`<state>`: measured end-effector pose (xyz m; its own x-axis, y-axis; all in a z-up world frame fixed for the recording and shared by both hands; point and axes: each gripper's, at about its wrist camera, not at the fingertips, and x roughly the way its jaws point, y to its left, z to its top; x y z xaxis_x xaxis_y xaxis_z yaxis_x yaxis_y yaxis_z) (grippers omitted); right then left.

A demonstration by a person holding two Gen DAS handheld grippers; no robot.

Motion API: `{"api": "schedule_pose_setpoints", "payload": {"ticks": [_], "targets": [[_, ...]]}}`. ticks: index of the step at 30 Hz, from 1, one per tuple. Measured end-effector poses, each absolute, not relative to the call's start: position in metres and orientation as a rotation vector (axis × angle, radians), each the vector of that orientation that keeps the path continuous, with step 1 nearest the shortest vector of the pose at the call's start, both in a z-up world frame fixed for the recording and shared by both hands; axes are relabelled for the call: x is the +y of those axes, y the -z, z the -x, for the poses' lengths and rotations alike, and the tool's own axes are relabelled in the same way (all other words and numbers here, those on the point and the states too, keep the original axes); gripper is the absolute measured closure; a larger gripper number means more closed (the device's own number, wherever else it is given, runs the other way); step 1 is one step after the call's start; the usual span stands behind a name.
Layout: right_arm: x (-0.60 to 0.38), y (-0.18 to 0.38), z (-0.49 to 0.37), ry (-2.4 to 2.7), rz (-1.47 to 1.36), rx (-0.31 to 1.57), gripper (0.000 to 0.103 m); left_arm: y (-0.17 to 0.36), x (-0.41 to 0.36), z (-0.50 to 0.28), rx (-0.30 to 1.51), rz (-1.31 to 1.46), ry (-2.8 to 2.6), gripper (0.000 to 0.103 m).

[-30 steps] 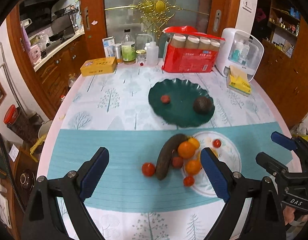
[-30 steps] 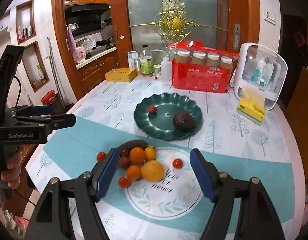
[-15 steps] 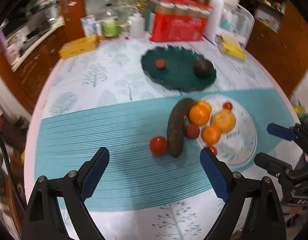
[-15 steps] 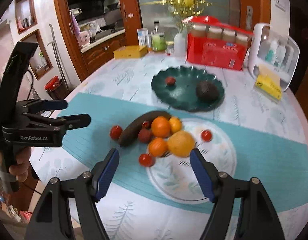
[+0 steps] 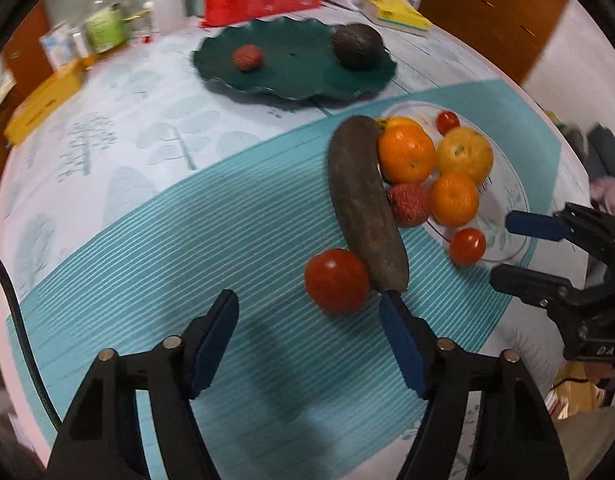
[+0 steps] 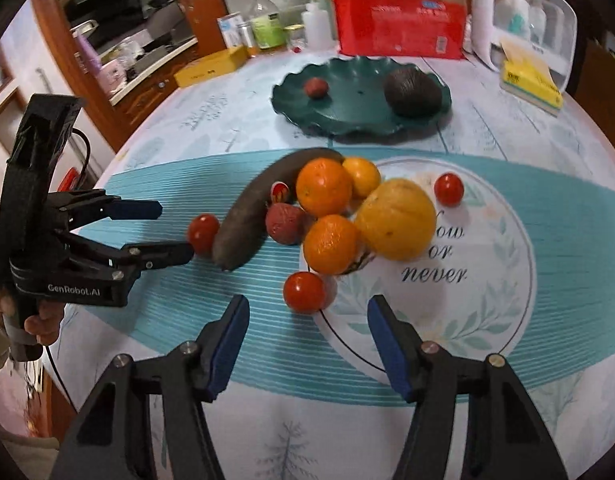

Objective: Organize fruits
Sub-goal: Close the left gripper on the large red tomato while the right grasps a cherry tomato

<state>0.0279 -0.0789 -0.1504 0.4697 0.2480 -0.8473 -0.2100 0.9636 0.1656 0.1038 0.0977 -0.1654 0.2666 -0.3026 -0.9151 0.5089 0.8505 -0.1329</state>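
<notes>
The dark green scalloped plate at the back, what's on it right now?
On the dark green scalloped plate lie a small reddish bumpy fruit on its left side and a dark brown avocado on its right. The avocado hides the rim behind it.

A dark green scalloped plate (image 6: 359, 120) sits far, a white plate (image 6: 487, 312) with leaf sprigs and black script near. The cloth (image 6: 227, 128) is pale with tree prints, crossed by a teal striped band (image 5: 187, 260). Oranges (image 6: 324, 188) are orange, tomatoes (image 6: 305, 292) red.
</notes>
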Motion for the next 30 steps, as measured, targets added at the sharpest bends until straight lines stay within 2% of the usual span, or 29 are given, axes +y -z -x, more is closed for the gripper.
{"api": "schedule_pose_setpoints", "payload": {"ticks": [10, 15, 22, 30], "targets": [[-0.067, 0.169, -0.036, -0.228, -0.040, 1.045, 0.051, 0.176, 0.097, -0.111, 1.145, -0.255, 0.684, 0.038], [-0.066, 0.175, -0.038, -0.196, -0.025, 1.029, 0.058, 0.173, 0.094, -0.106, 1.111, -0.276, 0.723, 0.046], [-0.065, 0.176, -0.037, -0.180, -0.017, 1.009, 0.061, 0.170, 0.085, -0.096, 1.044, -0.358, 0.752, 0.055], [-0.067, 0.176, -0.033, -0.170, -0.016, 0.992, 0.065, 0.173, 0.081, -0.096, 1.026, -0.359, 0.764, 0.056]]}}
